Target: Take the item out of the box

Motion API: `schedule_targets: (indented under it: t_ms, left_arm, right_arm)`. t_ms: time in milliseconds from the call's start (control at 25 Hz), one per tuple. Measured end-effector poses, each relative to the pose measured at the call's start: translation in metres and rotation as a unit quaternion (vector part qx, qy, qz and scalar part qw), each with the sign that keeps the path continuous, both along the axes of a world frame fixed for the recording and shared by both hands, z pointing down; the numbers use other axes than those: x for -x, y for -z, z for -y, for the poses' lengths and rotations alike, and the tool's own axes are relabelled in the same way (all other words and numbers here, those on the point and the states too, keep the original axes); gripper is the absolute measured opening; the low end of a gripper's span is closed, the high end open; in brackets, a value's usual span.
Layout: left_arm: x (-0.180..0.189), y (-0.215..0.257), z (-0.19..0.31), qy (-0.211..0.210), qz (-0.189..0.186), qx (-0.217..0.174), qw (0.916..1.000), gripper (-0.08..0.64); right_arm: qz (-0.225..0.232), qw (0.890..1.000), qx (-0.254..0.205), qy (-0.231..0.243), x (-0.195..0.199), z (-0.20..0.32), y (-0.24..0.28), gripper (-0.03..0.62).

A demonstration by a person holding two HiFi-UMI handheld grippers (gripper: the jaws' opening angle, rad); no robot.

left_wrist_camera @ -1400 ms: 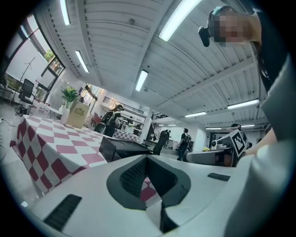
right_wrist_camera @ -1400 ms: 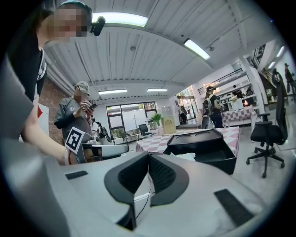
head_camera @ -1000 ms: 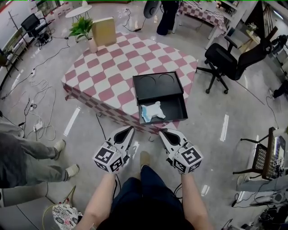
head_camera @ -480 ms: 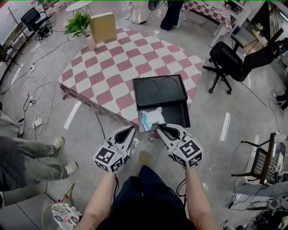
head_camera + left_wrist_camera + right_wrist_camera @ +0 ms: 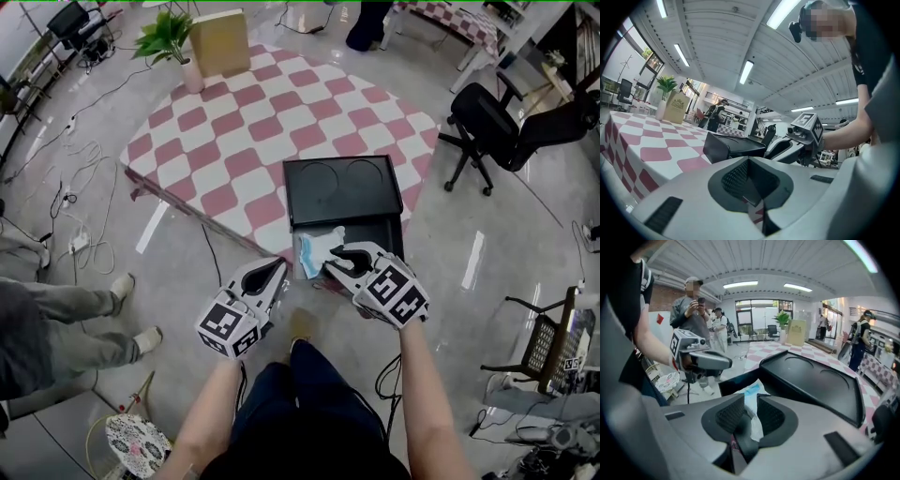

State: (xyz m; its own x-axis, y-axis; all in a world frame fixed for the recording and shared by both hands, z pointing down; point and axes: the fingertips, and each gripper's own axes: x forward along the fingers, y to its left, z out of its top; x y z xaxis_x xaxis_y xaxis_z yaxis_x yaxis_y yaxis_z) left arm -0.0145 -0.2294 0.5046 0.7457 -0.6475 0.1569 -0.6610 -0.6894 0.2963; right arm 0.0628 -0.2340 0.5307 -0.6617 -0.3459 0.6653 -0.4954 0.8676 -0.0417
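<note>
Qty on surface (image 5: 234, 141): 1 black box (image 5: 394, 234), 1 white-blue item (image 5: 317, 248), 1 potted plant (image 5: 169, 37), 1 tan box (image 5: 218, 42). Tongs x2: left tongs (image 5: 272, 269), right tongs (image 5: 330, 262).

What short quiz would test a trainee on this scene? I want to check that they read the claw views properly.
1. True or false: the black box sits in the middle of the checkered table.
2. What lies between the jaws of the right claw? A) the white-and-blue item B) a cup C) nothing
3. Which claw is shut?

Key:
1. False. It sits at the table's near edge.
2. A. The jaws stand apart, have just been opening, and do not press on it.
3. The left claw.
</note>
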Motion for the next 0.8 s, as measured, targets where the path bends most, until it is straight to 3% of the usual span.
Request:
schedule_targets:
  t_ms: [240,480,800]
  left_arm:
    - [0.001,-0.001,0.008,0.009,-0.005,0.001,0.9999,0.002]
    - [0.007,-0.003,0.015,0.020,-0.013,0.007,0.9997,0.002]
    - [0.009,-0.007,0.015,0.025,-0.016,0.015,0.9994,0.002]
  right_arm:
    - [-0.114,0.988,0.002,0.100,-0.003,0.005,-0.021,0.107]
    - [-0.161,0.970,0.035,0.176,0.002,0.000,-0.030,0.107]
    - [-0.234,0.949,0.025,0.211,-0.002,0.001,-0.046,0.118]
